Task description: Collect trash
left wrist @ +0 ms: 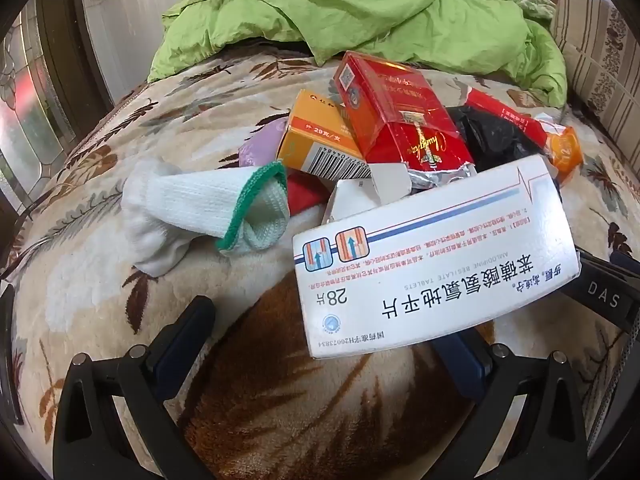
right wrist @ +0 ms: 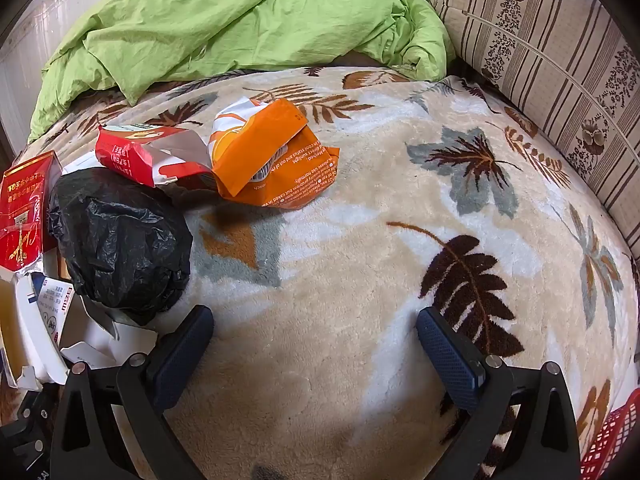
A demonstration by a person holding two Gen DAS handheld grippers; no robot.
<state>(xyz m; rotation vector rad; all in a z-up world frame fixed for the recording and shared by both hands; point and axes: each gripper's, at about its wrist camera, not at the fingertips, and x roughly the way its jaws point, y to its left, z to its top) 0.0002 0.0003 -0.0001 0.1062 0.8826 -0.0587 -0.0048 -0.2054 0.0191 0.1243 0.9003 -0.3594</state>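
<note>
With the left claw [left wrist: 324, 344] spread wide and holding nothing, the white medicine box [left wrist: 436, 260] lying on the bed [left wrist: 100, 184] toward its 1 o'clock looks light, stiff and crushable, best pinched across its short edges.

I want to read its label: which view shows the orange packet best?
The right wrist view: the orange packet lies whole and unobstructed, print visible. The left wrist view shows only its corner behind the pile.

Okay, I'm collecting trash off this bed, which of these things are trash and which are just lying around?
Trash: white medicine box, red cigarette pack, orange box, black plastic bag, orange wrapper, red wrapper.

Lying about: white sock, green quilt, striped pillow.
</note>
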